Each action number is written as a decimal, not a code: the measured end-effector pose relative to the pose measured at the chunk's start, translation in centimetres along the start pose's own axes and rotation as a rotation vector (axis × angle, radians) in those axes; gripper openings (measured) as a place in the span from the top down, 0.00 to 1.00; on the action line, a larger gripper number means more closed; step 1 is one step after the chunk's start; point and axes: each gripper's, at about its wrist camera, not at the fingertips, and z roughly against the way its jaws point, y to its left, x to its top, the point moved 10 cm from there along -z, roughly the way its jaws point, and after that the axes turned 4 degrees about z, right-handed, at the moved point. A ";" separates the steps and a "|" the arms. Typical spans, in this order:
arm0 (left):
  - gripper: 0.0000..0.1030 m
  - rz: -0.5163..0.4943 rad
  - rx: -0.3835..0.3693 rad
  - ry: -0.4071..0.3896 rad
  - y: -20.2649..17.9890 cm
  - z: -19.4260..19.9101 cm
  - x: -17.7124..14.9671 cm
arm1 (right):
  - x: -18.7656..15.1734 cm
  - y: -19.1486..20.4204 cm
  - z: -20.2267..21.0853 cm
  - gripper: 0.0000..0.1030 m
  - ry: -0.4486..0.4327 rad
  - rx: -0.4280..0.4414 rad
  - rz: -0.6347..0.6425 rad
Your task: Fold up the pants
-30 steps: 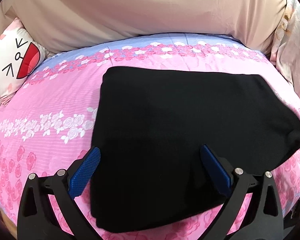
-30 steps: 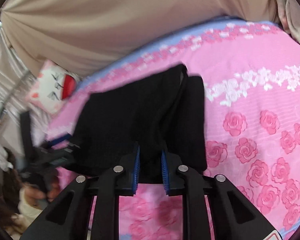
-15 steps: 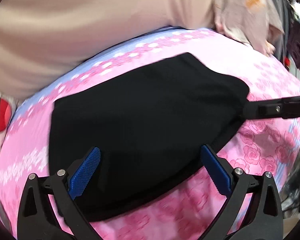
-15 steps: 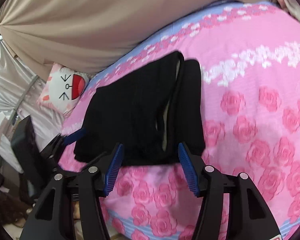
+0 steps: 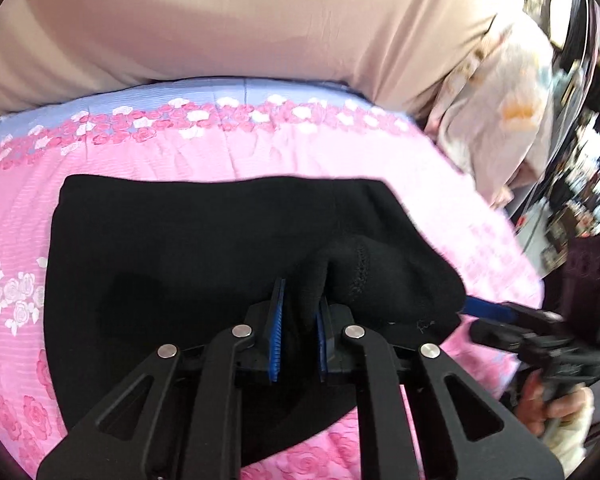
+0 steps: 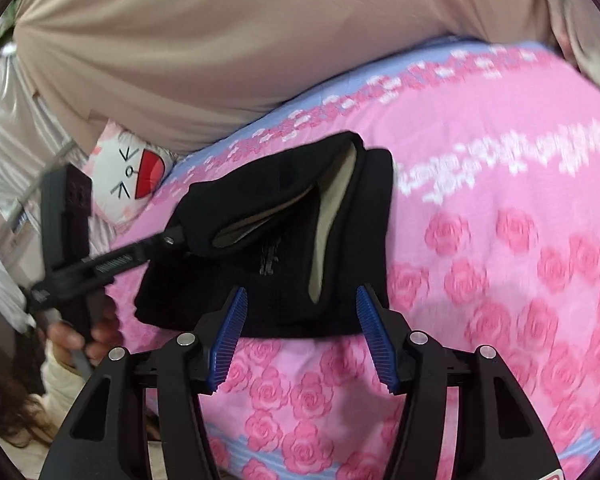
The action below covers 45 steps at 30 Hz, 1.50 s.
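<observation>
The black pants (image 5: 188, 248) lie folded on the pink rose bedsheet (image 5: 148, 160). My left gripper (image 5: 300, 300) is shut on a bunched fold of the pants at their near right edge and lifts it. In the right wrist view the left gripper (image 6: 172, 240) holds the lifted top layer of the pants (image 6: 284, 208), showing a beige lining. My right gripper (image 6: 300, 304) is open and empty, its blue pads either side of the pants' near edge. It also shows in the left wrist view (image 5: 488, 312).
A beige curtain (image 5: 240, 20) hangs behind the bed. A white cartoon-face pillow (image 6: 128, 176) lies at the bed's far left corner. Pale floral cloth (image 5: 496, 112) hangs at the right. Room clutter (image 5: 584, 184) lies beyond the bed's right edge.
My left gripper went from open to shut on the pants' edge and lifted it. My right gripper let go of the pants a half second earlier and stays open.
</observation>
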 end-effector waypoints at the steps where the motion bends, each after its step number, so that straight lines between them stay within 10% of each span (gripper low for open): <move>1: 0.88 0.010 -0.019 -0.002 -0.2 0.3 0.2 | 0.3 0.1 -0.6 0.42 0.006 0.004 0.004; 5: 0.88 0.006 -0.021 -0.008 -0.6 0.6 0.8 | 1.8 0.4 -4.3 0.42 0.061 0.001 0.031; 8: 0.88 -0.013 -0.010 -0.021 -1.0 1.2 1.1 | 2.7 1.4 -5.5 0.91 0.092 -0.031 0.097; 13: 0.87 -0.031 -0.032 -0.035 -1.5 2.2 1.0 | 5.2 1.4 -0.1 0.92 -0.041 -0.048 0.101; 16: 0.84 -0.024 -0.051 0.014 -1.5 0.2 -0.5 | 2.2 -3.1 -2.8 0.92 0.055 -0.114 0.029; 19: 0.84 -0.002 -0.061 0.091 -1.5 -2.0 -2.4 | 1.1 -4.5 -2.7 0.88 0.016 -0.006 -0.122; 22: 0.77 -0.040 -0.020 0.047 -1.7 0.2 -2.3 | 2.9 -5.2 1.5 0.66 -0.095 -0.136 -0.118; 23: 0.62 -0.053 0.001 0.020 -1.6 1.3 -1.9 | 3.4 -5.1 2.5 0.50 -0.114 -0.160 -0.103; 26: 0.04 -0.069 0.057 -0.134 -0.9 5.8 0.1 | 4.9 -3.0 3.0 0.48 -0.102 -0.069 -0.074; 31: 0.05 -0.006 0.148 -0.195 2.4 7.6 1.5 | 4.2 0.0 -3.5 0.36 0.045 -0.043 0.001; 32: 0.05 0.020 0.178 -0.172 3.6 7.0 1.2 | 4.0 -0.1 -4.8 0.38 0.066 -0.081 0.028; 35: 0.05 0.078 0.290 -0.111 7.3 5.7 0.0 | 4.8 1.2 -5.7 1.00 0.088 -0.100 0.118; 39: 0.05 0.136 0.374 -0.050 11.1 4.4 -2.1 | 8.9 1.1 -0.7 1.00 -0.061 -0.152 0.183; 42: 0.05 0.173 0.357 -0.025 12.2 3.7 -3.4 | 7.4 -5.3 -1.2 0.91 0.044 -0.270 0.064; 45: 0.05 0.169 0.346 -0.026 12.0 3.7 -3.6 | 5.2 -5.4 -0.3 0.91 0.052 -0.152 -0.037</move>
